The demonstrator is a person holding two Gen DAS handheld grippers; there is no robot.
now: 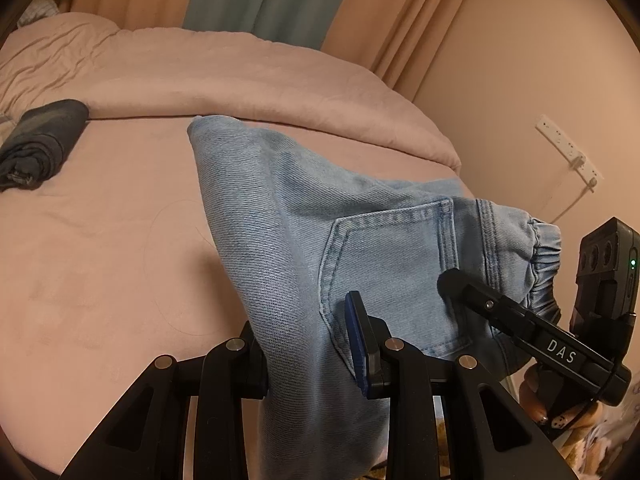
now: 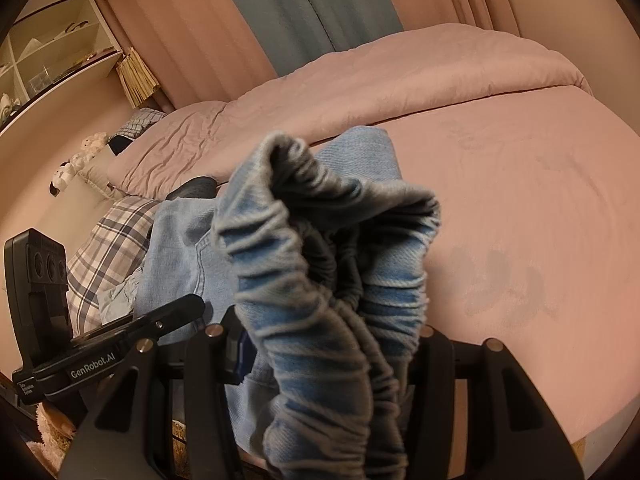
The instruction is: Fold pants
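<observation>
Light blue denim pants [image 1: 304, 240] with a back pocket and an elastic waistband hang over the pink bed. My left gripper [image 1: 308, 356] is shut on the denim below the pocket, the cloth bunched between its jaws. My right gripper [image 2: 332, 344] is shut on the gathered elastic waistband [image 2: 328, 248], which fills the middle of the right wrist view. In the left wrist view the right gripper [image 1: 452, 284] shows at the right, at the waistband. In the right wrist view the left gripper [image 2: 192, 304] shows at the lower left.
The pink bed sheet [image 1: 100, 240] stretches left, with a folded pink duvet [image 1: 240, 72] behind. A rolled dark garment [image 1: 40, 140] lies at the far left. A plaid cloth [image 2: 108, 248], shelves [image 2: 52, 52], curtains and a wall power strip [image 1: 568, 148] surround the bed.
</observation>
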